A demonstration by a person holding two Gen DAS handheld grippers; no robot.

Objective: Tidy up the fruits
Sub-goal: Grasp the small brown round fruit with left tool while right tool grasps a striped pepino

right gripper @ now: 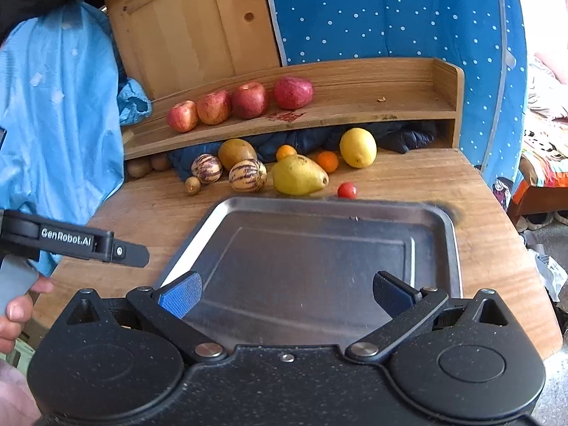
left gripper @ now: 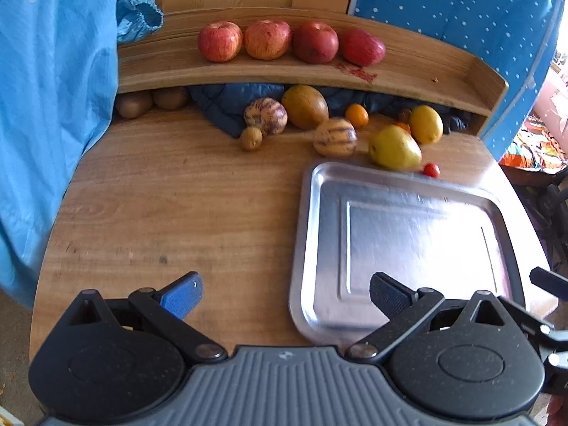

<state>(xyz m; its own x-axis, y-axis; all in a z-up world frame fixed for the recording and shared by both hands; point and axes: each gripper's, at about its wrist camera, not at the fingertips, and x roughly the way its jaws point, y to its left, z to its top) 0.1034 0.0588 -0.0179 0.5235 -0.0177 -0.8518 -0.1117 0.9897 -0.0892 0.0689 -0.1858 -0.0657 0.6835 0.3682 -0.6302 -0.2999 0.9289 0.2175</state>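
Both tools are spread wide and carry nothing. The right gripper (right gripper: 285,293) hangs over the near end of the shallow, bare stainless-steel tray (right gripper: 452,248); the left gripper (left gripper: 284,294) straddles that tray's left rim over the round wooden table (left gripper: 159,195). The loose fruit lies straight ahead, just beyond the tray's far rim — the yellow-green pear (right gripper: 298,175) nearest, its long axis running crosswise, stem end to the right. The right gripper looks better lined up for it. Only the right view shows the small red tomato (right gripper: 347,190) clear of the rim, and a hand (right gripper: 16,312) holding the left tool. 4 red apples (left gripper: 291,41) sit on the raised shelf.
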